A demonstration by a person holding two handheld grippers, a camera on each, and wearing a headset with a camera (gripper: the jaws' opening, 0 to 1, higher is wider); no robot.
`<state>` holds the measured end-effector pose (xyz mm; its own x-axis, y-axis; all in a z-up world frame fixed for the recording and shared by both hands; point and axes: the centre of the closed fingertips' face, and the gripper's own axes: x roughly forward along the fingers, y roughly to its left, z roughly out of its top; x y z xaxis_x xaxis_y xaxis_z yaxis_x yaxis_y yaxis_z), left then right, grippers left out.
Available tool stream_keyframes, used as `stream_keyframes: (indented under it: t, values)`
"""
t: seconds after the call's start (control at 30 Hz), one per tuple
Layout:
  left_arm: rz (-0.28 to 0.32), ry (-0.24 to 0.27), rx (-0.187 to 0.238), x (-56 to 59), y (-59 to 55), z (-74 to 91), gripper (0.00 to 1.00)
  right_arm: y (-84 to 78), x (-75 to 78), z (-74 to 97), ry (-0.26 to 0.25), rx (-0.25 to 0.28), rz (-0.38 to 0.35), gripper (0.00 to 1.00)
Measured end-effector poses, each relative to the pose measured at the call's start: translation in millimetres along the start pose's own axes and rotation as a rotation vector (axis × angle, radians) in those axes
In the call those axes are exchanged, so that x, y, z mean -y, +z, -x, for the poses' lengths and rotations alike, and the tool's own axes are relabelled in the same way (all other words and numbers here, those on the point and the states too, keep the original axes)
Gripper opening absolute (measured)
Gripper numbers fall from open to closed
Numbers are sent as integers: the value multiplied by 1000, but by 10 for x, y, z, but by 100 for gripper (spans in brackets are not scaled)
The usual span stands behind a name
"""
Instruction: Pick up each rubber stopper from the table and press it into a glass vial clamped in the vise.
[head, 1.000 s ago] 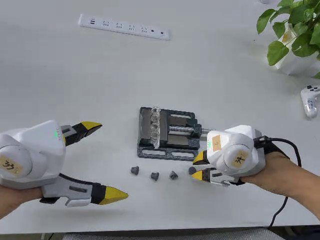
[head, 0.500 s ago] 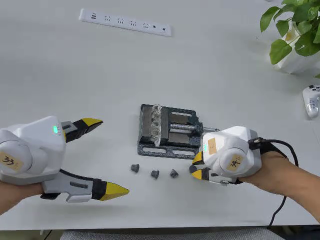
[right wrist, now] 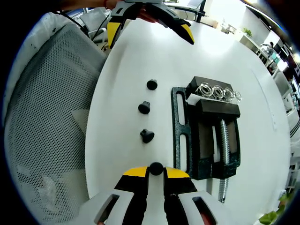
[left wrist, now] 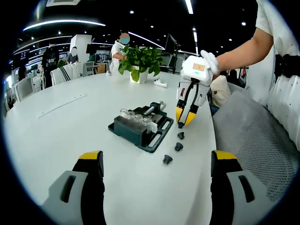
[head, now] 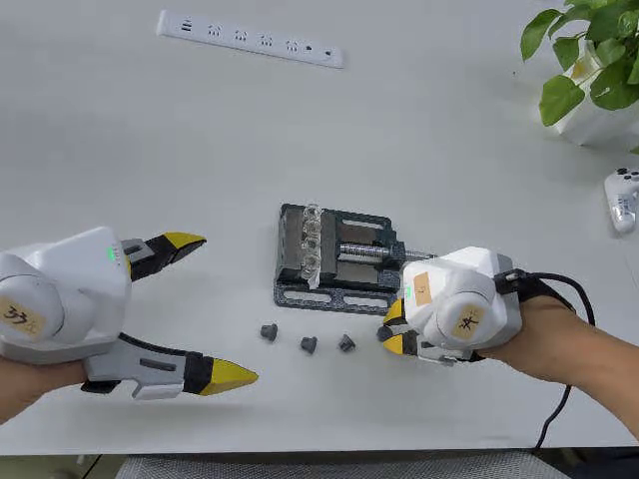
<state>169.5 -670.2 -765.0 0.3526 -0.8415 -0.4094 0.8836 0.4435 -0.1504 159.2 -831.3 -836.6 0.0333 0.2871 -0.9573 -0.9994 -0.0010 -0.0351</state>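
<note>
- Gripping is the step in hand: the right gripper has its jaws drawn narrow, pinching one rubber stopper between its tips at table level.
- Three spare stoppers lie in a row ahead of its tips.
- The vise with the glass vials sits just beside it.
- The left gripper hangs wide open and empty, well apart.
- Next, likely: lift, centre the stopper over a vial mouth, and press straight down.

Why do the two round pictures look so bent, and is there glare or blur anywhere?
Head view: straight lines, even soft light, the vise sharp. Left gripper view: a fisheye lens curves the table edge; the ceiling lights glare as bright streaks. Right gripper view: the same bowing; the table washes out white towards the top, yet the stoppers look crisp.
</note>
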Motion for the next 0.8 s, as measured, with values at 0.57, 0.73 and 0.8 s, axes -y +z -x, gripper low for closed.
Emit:
stream_keyframes:
  t: [0.57, 0.73, 0.8]
  values:
    - [6, 3, 7, -18, 2, -2, 94, -11, 13, -13, 11, 2, 6, 8]
    - [8, 0, 6, -12, -8, -12, 94, -16, 8, -23, 10, 4, 12, 8]
    - [9, 2, 8, -15, -8, -14, 94, -19, 4, -24, 9, 5, 21, 8]
